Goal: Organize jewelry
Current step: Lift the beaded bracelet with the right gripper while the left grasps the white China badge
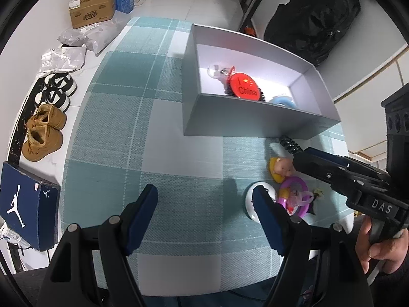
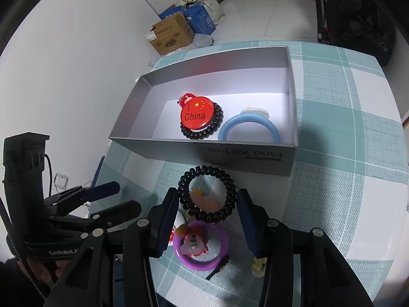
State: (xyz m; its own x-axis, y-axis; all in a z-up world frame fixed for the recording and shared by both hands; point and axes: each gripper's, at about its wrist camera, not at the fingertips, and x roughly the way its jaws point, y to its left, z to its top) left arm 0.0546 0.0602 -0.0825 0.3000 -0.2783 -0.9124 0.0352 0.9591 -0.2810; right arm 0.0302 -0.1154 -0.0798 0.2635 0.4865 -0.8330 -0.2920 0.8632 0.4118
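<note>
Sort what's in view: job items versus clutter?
Job: grey box, red badge, blue ring, black coil bracelet between the right gripper jaws, purple ring.
Clutter: shoes, cardboard carton, black bag.

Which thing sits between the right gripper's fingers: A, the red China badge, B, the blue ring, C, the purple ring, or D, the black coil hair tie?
D: the black coil hair tie sits between the right gripper fingers, outside the gray box.
</note>
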